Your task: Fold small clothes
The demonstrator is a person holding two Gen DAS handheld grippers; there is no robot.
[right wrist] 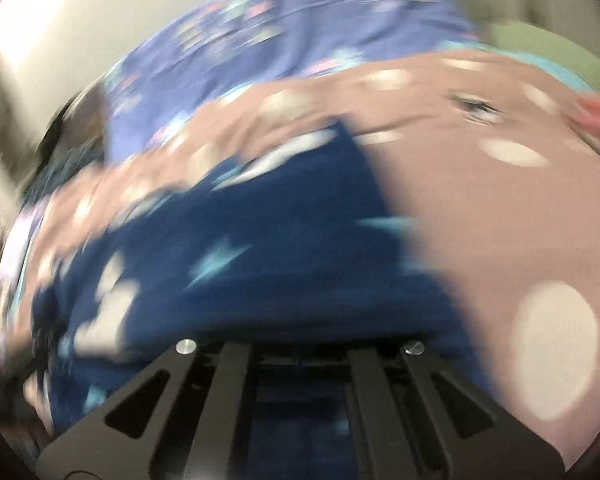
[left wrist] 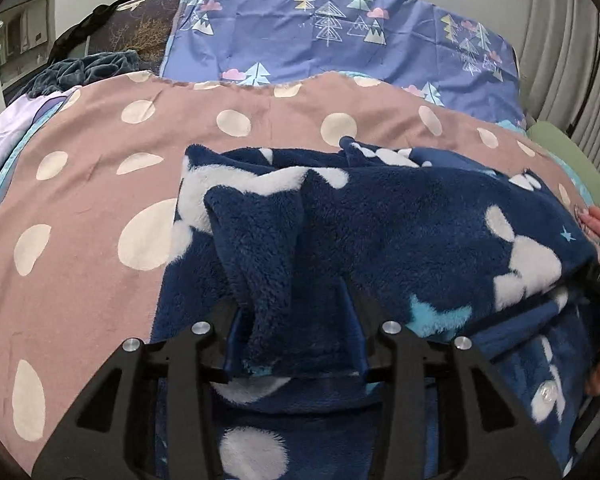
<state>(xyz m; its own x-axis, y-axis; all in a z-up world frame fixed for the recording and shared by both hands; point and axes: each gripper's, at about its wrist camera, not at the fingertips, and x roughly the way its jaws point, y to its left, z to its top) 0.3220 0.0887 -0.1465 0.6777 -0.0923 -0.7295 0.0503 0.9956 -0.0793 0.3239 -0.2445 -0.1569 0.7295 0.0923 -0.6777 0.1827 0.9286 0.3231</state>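
Mid-fold: left gripper (left wrist: 296,344) clamped on a raised edge of the navy fleece garment (left wrist: 380,216) lying part-doubled on the polka-dot bedspread (left wrist: 80,184), folding unfinished; right gripper (right wrist: 300,360) at the fleece, too blurred to tell its grip.

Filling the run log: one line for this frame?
left hand-held gripper: shut on navy fleece garment with white clouds | right hand-held gripper: blurred, grip unclear | surface: pink polka-dot sheet
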